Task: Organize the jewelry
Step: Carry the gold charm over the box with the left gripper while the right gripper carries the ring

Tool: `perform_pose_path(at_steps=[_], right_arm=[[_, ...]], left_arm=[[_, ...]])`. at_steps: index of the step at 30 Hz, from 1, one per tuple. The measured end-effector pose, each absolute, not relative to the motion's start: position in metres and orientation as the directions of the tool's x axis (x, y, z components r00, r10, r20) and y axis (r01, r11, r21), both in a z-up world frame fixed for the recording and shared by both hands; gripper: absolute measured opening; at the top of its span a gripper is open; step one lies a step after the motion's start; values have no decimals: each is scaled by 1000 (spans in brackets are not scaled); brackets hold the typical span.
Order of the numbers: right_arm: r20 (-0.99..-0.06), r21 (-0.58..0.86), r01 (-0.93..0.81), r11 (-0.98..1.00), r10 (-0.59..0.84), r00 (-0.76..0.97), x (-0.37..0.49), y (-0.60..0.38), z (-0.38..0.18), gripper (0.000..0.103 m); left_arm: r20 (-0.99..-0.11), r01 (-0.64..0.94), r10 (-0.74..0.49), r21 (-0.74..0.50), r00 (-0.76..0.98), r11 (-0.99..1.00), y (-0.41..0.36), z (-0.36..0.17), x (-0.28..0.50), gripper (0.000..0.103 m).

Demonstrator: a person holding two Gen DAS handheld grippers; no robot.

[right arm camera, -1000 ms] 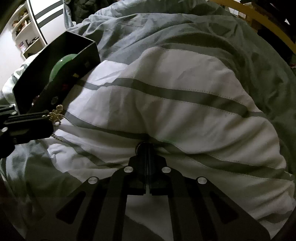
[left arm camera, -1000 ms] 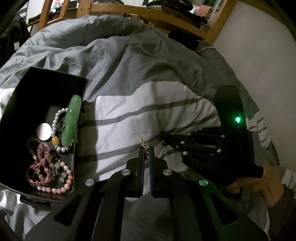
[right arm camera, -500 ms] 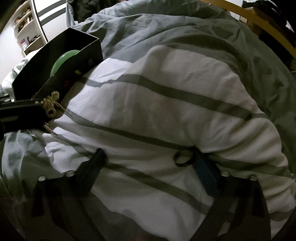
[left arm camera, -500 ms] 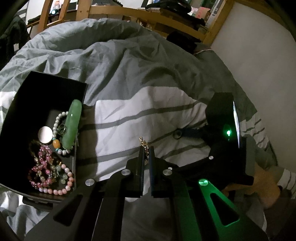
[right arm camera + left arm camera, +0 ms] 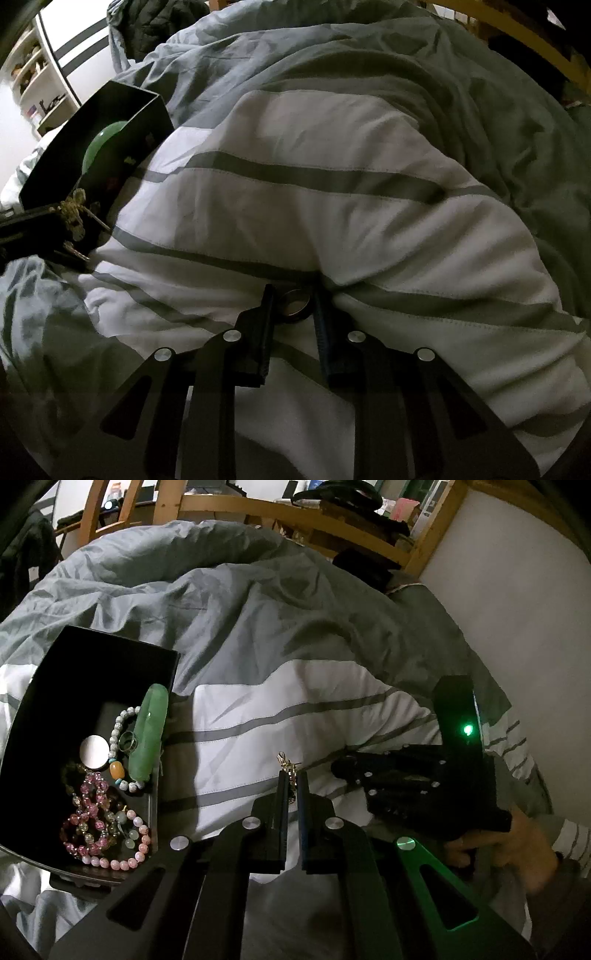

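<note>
Two tools are at work, one in each of my hands. My left gripper (image 5: pixel 293 781) is pressed together on a small gold chain piece (image 5: pixel 289 766), pinched at the fingertips and hanging clear of the duvet (image 5: pixel 295 709), just off the near right corner of the black box (image 5: pixel 107 653). My right gripper (image 5: pixel 293 295) is spread a little, its fingers bracketing a dark metal ring (image 5: pixel 294 302) that lies in a fold of the duvet's white panel; whether the pads are touching the ring I cannot tell from this angle. Outward from there, the box sits toward the left edge of the duvet and already holds a green jade bangle (image 5: pixel 147 734), a white bead bracelet (image 5: pixel 119 734), pink bead bracelets (image 5: pixel 99 823), a second ring (image 5: pixel 128 741) and a round silver disc (image 5: pixel 94 752), so I judge the sorting well along. Left to do, as I read it: carry the chain piece into the box, then close on the ring and bring it over too. The box's near wall hides part of its floor, and the chain's lower end is lost between my left fingers.
</note>
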State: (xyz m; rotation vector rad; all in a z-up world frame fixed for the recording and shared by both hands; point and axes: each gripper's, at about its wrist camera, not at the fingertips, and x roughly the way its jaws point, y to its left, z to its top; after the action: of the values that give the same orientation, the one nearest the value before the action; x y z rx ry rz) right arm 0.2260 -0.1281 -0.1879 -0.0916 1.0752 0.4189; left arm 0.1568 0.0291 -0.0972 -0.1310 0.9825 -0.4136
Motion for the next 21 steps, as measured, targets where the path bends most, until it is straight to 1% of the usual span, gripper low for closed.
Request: perform_pose_path(at_steps=[3,8,16,21], right_arm=[[-863,145,-372,917,301,406,230,-133,-187,21],[-821,183,-384,905,356,447,219,-143,-170,21],[-765,130,-448,884,377,522,205,-124,-122,21],[-748,101,-487,868,389,539,200,-107,-100,21]], left_arm=[[-773,283,-401,-294,491,913,30,-94,157,4],[-754,280,-402,-295,519,914,37,-82,155,4],[-735,242,-356,-263,577,934,62,-62,153,4],[-733,200,-313,-240,604,950,83,-51,151,4]])
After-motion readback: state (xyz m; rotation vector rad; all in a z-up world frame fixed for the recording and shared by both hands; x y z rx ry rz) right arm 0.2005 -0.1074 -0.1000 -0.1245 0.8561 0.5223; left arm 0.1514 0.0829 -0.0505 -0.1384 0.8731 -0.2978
